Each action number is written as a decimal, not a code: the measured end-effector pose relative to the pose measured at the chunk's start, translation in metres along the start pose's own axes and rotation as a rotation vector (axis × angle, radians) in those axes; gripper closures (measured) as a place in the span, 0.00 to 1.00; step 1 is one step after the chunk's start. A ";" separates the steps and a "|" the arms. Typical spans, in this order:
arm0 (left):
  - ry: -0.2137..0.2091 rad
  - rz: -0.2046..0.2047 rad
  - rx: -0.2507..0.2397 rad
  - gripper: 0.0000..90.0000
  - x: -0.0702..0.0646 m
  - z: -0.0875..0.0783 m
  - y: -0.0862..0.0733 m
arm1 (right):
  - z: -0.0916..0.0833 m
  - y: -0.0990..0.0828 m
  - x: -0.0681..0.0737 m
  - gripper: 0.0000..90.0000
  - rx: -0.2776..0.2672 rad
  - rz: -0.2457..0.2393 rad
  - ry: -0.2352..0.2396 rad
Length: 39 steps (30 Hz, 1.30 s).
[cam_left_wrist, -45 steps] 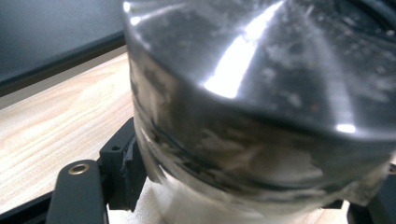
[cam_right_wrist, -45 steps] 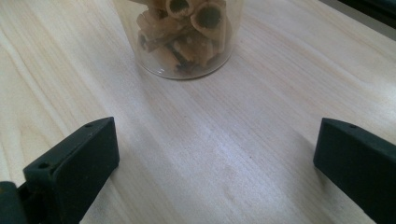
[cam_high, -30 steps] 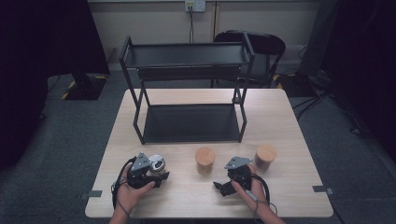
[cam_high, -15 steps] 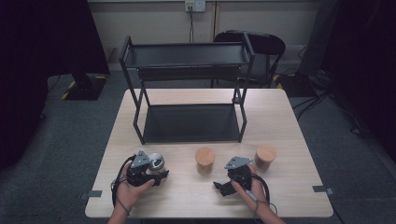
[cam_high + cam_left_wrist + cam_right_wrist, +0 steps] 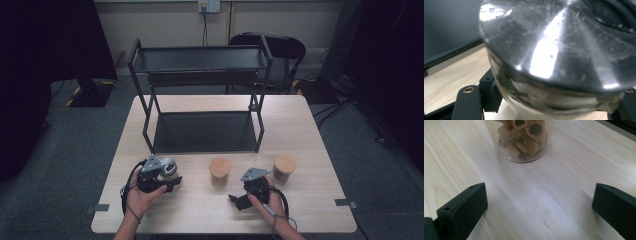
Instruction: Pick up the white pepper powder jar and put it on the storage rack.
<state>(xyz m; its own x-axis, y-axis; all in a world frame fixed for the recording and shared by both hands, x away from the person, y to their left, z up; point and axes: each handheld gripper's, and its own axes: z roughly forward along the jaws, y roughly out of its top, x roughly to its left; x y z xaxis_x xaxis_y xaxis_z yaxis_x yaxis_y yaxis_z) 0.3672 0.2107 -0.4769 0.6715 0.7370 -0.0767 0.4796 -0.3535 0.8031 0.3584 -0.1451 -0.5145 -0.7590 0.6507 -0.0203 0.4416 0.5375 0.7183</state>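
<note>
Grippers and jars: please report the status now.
Left gripper around the metal-lidded jar; grip unconfirmed. Right gripper open, nothing between jaws, clear jar ahead. Two wooden-lidded jars stand on the table. Black shelf rack behind, nothing blocking.

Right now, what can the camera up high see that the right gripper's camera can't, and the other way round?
High view alone: the black rack, two wood-lidded jars, a silver-lidded jar at the left gripper, and both hands. Right gripper view alone: close up, rolled snacks inside a clear jar, ahead of wide-open jaws. Both share the wooden table and the right gripper.
</note>
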 end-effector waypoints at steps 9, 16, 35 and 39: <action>-0.002 0.000 -0.001 0.33 0.002 0.004 0.013 | 0.000 0.000 0.000 0.00 0.000 0.000 0.000; 0.001 0.000 -0.002 0.33 0.005 0.010 0.021 | 0.000 0.000 0.000 0.00 0.000 0.000 0.000; 0.000 -0.006 -0.002 0.34 0.010 0.019 0.042 | 0.000 0.000 0.000 0.00 0.000 0.000 0.000; 0.004 -0.012 -0.004 0.34 0.012 0.021 0.045 | 0.000 0.000 0.000 0.00 0.000 0.000 0.000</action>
<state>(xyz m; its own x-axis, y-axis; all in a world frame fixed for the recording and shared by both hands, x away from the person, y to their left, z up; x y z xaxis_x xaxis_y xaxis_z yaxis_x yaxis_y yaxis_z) 0.4087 0.1912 -0.4542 0.6632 0.7437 -0.0841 0.4854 -0.3418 0.8047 0.3584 -0.1451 -0.5145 -0.7590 0.6508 -0.0203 0.4417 0.5376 0.7183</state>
